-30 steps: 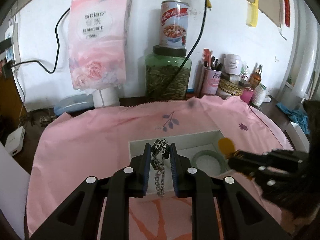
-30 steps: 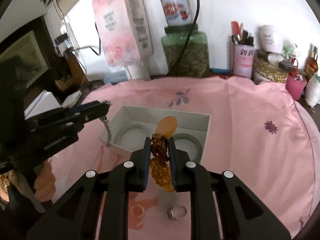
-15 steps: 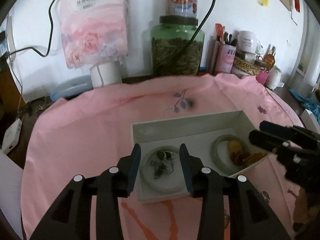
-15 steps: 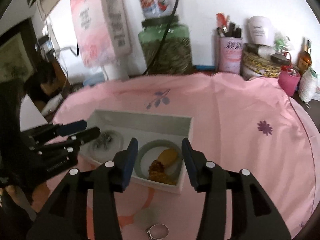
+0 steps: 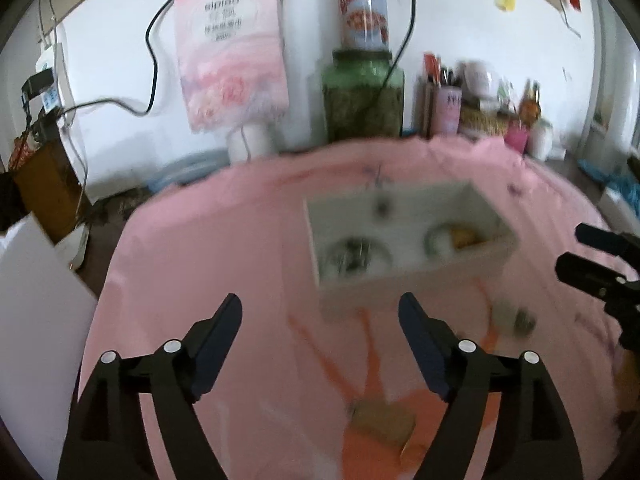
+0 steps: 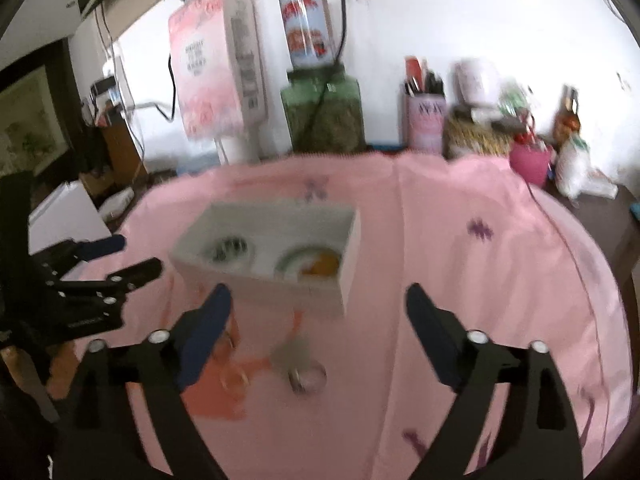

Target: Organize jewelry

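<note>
We see both loads dropped since a second ago: silver chain (image 5: pixel 352 254) and amber beads (image 6: pixel 322 266) now in white box (image 6: pixel 344 280). Left gripper (image 5: pixel 320 320) and right gripper (image 6: pixel 318 308) opening, empty. We judge ring (image 6: pixel 306 378) on pink cloth (image 6: pixel 480 280) next.

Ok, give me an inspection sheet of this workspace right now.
Surface: pink cloth over the table.
Job's things: white box holding silver chain and amber beads, each inside a green bangle; ring on the cloth.
Clutter: tissue pack, can on green jar, pen cup.
Grippers: left gripper and right gripper opening, nothing between the fingers.
Cables: black cable on the wall.
Surroundings: white wall.
</note>
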A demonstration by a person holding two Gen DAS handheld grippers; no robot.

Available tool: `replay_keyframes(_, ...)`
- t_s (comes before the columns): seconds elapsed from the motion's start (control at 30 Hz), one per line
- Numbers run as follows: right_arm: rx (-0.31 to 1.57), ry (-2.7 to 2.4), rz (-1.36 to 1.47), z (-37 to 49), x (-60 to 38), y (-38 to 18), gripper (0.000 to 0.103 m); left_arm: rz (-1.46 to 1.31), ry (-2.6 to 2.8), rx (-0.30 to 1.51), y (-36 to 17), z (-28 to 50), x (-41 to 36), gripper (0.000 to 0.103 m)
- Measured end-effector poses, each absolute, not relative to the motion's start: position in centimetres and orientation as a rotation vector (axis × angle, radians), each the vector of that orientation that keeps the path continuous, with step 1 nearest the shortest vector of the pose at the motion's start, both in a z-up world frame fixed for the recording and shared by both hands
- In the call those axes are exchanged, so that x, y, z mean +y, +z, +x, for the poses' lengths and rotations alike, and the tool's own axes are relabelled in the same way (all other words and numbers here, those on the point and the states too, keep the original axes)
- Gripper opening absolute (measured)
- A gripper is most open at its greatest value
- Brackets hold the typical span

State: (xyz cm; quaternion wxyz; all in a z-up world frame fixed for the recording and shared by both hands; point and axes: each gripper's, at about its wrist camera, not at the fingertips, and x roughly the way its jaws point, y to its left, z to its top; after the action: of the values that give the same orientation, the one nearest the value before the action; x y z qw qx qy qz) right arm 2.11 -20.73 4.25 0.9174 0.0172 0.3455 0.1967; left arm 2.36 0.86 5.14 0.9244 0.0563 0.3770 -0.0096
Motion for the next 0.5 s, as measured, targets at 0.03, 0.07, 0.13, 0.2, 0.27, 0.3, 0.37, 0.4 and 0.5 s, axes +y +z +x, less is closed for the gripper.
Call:
replay_keyframes(0.03, 0.730, 0.399, 0.024, 1.8, -20.9, 3.2, 0.091, 0.127, -0.010, 0.782, 4.4, 1.8, 1.1, 0.082)
replay_keyframes(0.07, 0.748, 0.391, 0.014, 1.6, -20.9, 2.5, 0.091, 0.140, 0.003, 0.793, 3.6, 1.3, 1.3, 0.083)
replay_keyframes(0.13, 0.834, 0.387, -0.001, 2.1, -20.8, 1.2, 0.092, 0.158, 0.039, 0.843, 2.3, 1.3, 1.6, 0.083)
replay_keyframes(0.2, 0.850, 0.404, 0.014, 2.5, -20.8, 1.0, 0.092, 0.131, 0.030, 0.863, 2.1, 1.5, 2.2, 0.083)
replay_keyframes(0.27, 0.843, 0.403, 0.010, 2.3, -20.7, 1.1, 0.092, 0.114, 0.012, 0.865, 2.2, 1.5, 2.3, 0.083)
replay_keyframes(0.3, 0.843, 0.404, 0.008, 2.3, -20.6, 1.0, 0.093, 0.115, 0.002, 0.866, 2.2, 1.5, 2.2, 0.083)
replay_keyframes(0.37, 0.851, 0.404, -0.001, 2.3, -20.4, 1.0, 0.093, 0.120, -0.020, 0.872, 2.1, 1.4, 1.9, 0.083)
replay_keyframes(0.4, 0.854, 0.404, -0.002, 2.4, -20.4, 0.9, 0.093, 0.123, -0.040, 0.879, 2.1, 1.4, 1.6, 0.083)
replay_keyframes(0.5, 0.858, 0.402, -0.002, 2.4, -20.3, 0.8, 0.093, 0.146, -0.085, 0.889, 1.9, 1.0, 0.8, 0.084)
